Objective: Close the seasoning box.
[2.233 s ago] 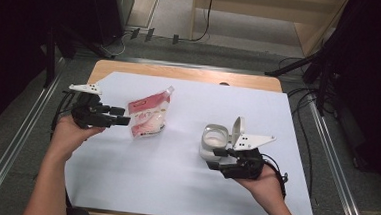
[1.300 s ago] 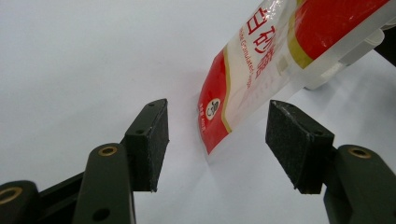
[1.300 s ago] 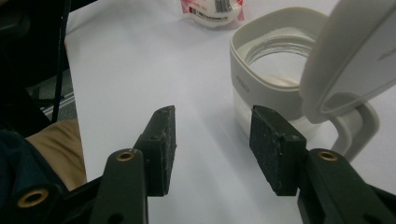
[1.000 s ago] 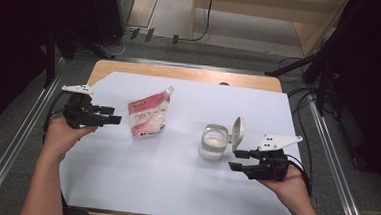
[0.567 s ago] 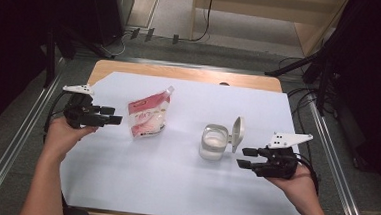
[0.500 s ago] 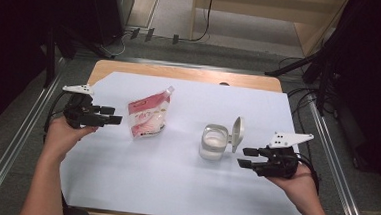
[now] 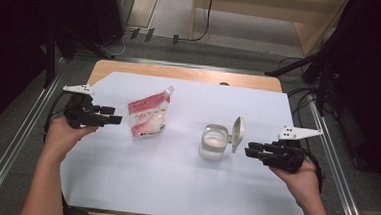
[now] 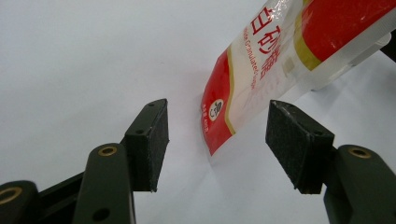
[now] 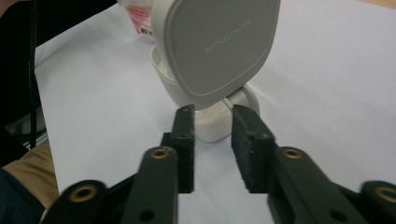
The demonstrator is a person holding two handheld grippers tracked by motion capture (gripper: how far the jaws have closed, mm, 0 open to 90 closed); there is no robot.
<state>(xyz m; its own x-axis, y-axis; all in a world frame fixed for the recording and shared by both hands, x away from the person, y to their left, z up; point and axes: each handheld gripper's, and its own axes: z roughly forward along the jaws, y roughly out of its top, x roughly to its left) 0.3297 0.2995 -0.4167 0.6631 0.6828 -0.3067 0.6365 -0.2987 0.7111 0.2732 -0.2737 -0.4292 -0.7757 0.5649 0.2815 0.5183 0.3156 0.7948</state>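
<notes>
A big white sheet (image 7: 173, 186) lies flat and smooth over a brown wooden table (image 7: 180, 73). On the sheet sit 2 things. One is a soft, shiny pouch (image 7: 148, 117) in red and white, with a clear window where white grains show and a small spout at its top corner. It lies flat, a bit tilted, on the left part of the sheet. The other is a small round white jar (image 7: 213, 142) with see-through sides and white stuff inside. Its lid (image 7: 237, 134) is a smooth, pale grey plastic flap with rounded corners, and it stands up on its hinge at the jar's right side. The jar sits near the middle, well apart from the pouch. The left gripper (image 7: 108, 117) is black and hard, held in a hand (image 7: 64, 132) just left of the pouch. Its jaws are wide apart with nothing between them, and in the left gripper view the flat, rough black pads (image 8: 156, 140) point at the bottom end of the pouch without touching it. The right gripper (image 7: 250, 152) is held in the other hand (image 7: 302, 177) just right of the jar, near the lid. Its jaws have just been closing and now stand narrow, with only a small gap and nothing in it. In the right gripper view the tips sit low in front of the lid's hinge, close but not pressing on it.
</notes>
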